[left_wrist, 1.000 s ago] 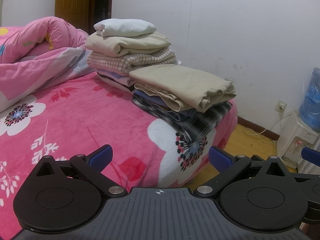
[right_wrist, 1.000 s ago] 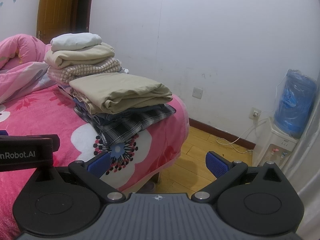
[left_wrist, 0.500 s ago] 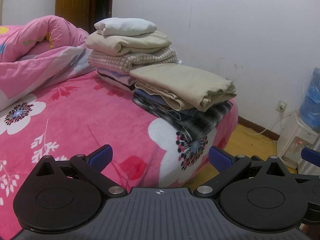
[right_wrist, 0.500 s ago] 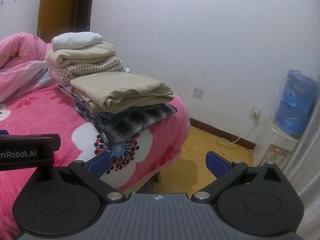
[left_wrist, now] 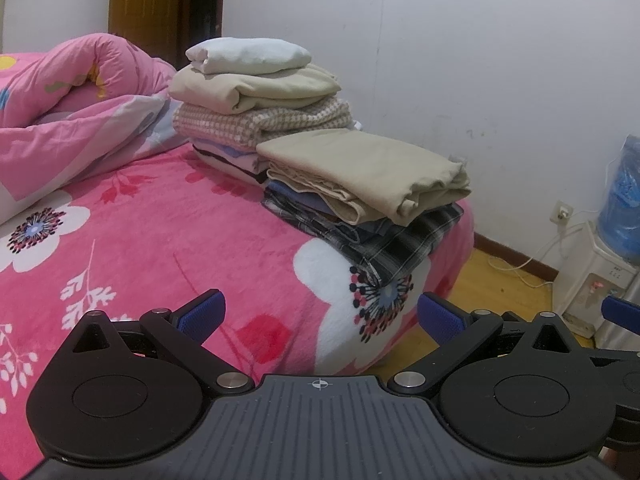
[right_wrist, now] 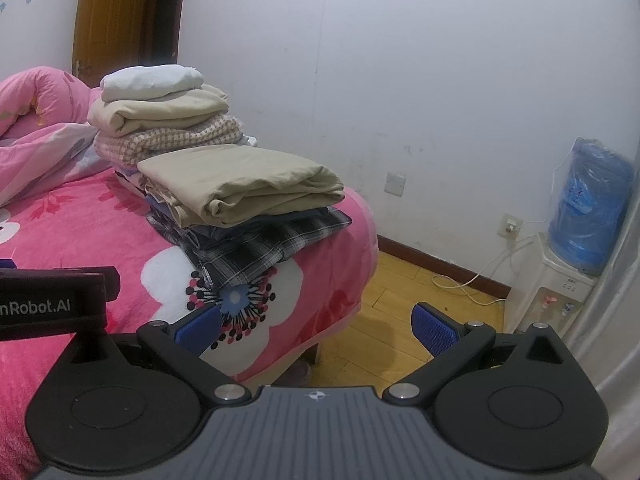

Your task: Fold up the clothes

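Observation:
Two stacks of folded clothes rest on the pink flowered bed point(left_wrist: 160, 240). The near stack has a beige folded garment point(left_wrist: 360, 172) point(right_wrist: 240, 184) on top of blue and black-white plaid pieces point(left_wrist: 392, 240) point(right_wrist: 264, 240). Behind it, the taller stack carries a white piece point(left_wrist: 248, 54) point(right_wrist: 150, 80), a beige piece and a pink checked one point(left_wrist: 260, 124). My left gripper point(left_wrist: 320, 314) is open over the bed's near part, well short of the stacks, holding nothing. My right gripper point(right_wrist: 316, 326) is open over the bed corner and floor, also empty.
A rumpled pink duvet point(left_wrist: 72, 100) lies at the far left of the bed. A water dispenser with a blue bottle point(right_wrist: 588, 216) stands by the wall at right, with a cable on the wooden floor point(right_wrist: 400, 300). A brown door point(right_wrist: 124, 16) is behind the bed.
Both views have shifted only slightly; the stacks sit a touch higher in the right wrist view. Both grippers stay open and empty.

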The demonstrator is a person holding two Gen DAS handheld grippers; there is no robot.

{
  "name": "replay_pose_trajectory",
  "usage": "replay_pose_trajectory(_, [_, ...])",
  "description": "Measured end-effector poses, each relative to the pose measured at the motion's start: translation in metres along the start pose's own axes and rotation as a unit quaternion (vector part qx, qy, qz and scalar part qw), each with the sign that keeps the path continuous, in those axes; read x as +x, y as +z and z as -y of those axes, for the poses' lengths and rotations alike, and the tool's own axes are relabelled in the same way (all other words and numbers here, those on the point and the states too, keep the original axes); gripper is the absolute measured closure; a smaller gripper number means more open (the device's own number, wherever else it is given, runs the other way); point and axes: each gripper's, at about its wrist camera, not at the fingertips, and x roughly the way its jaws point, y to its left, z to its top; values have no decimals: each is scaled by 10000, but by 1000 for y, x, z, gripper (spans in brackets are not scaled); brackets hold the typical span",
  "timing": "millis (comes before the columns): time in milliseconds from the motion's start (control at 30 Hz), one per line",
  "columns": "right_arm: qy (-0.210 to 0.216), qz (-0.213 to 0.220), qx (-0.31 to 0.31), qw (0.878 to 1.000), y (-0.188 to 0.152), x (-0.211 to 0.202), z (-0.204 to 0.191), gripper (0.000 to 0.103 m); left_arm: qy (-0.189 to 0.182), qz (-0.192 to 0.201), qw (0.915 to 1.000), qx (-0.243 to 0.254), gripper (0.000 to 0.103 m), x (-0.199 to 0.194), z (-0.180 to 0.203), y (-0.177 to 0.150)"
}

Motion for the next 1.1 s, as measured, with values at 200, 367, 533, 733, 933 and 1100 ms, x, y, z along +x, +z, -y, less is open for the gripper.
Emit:
replay_pose_trajectory(200, [1,-2,9,10000,0,0,1,0,-2,-5,10000,15,0,0,1,1])
replay_pose_trajectory(367, [10,-6,19,10000,1,0,1,0,-2,-4,10000,29,0,0,2,0])
replay_pose_trajectory(533, [16,-18,22,10000,0,1,1,0,2,-15,10000,35,0,0,2,0])
replay_pose_trajectory(733, [21,-30,30,10000,0,1,1,0,-7,-14,10000,47,0,0,2,0])
replay_pose_trajectory(933, [22,-34,28,10000,-1,2,1,0,-10,-25,10000,41,0,1,2,-1])
replay_pose_trajectory(1100, [22,-44,33,10000,-1,2,1,0,-10,-28,10000,46,0,1,2,-1])
